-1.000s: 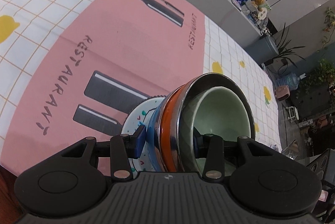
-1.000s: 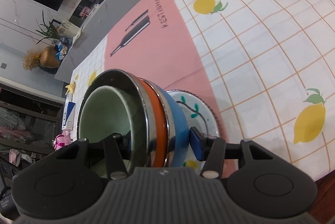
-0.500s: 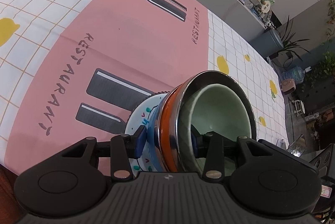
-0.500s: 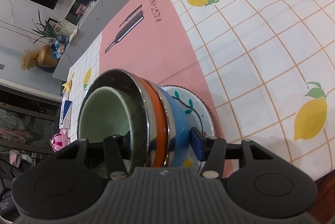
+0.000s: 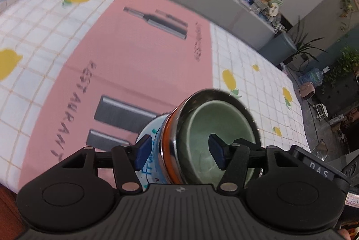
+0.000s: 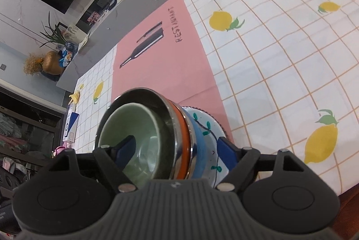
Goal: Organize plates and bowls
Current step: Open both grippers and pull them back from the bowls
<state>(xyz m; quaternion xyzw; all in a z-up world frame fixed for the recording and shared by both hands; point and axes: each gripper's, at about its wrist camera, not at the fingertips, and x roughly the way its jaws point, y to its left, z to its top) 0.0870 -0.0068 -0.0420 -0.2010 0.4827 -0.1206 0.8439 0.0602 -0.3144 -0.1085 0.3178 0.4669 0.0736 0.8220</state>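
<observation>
**Operator:** What has changed in the last half second?

**Technician:** Both grippers have let go. Earlier, each pair of pads pinched the stack across its wall. Now the left gripper (image 5: 179,152) stands apart: one pad (image 5: 143,150) is beside the plate (image 5: 148,130) and the other hangs inside the green bowl (image 5: 219,125), neither pressing. The right gripper (image 6: 176,149) is likewise spread, with a clear gap between its outer pad (image 6: 226,150) and the plate. The left view is smeared, which suggests motion.

**Operator:** Meaning for the task?

**Technician:** Judged from the release, the nested set has been set down and the stacking step is essentially complete. Withdrawal comes next, and the inner pads must clear the bowl rim without dragging it.

**Operator:** Location of the stack?

**Technician:** Lower centre of both views, at the near edge of the pink mat (image 5: 134,49) on the lemon-print tablecloth (image 6: 280,60) covering the tabletop.

**Operator:** Orientation?

**Technician:** The order runs plate, blue bowl (image 6: 197,141), orange bowl (image 6: 182,123), steel bowl (image 6: 166,109), then the green bowl innermost. The stacking axis runs across the frame: the mouths open toward the right edge in the left view and toward the left edge in the right view. The cameras are rolled sideways, so the stack likely stands upright, mouths up.
</observation>
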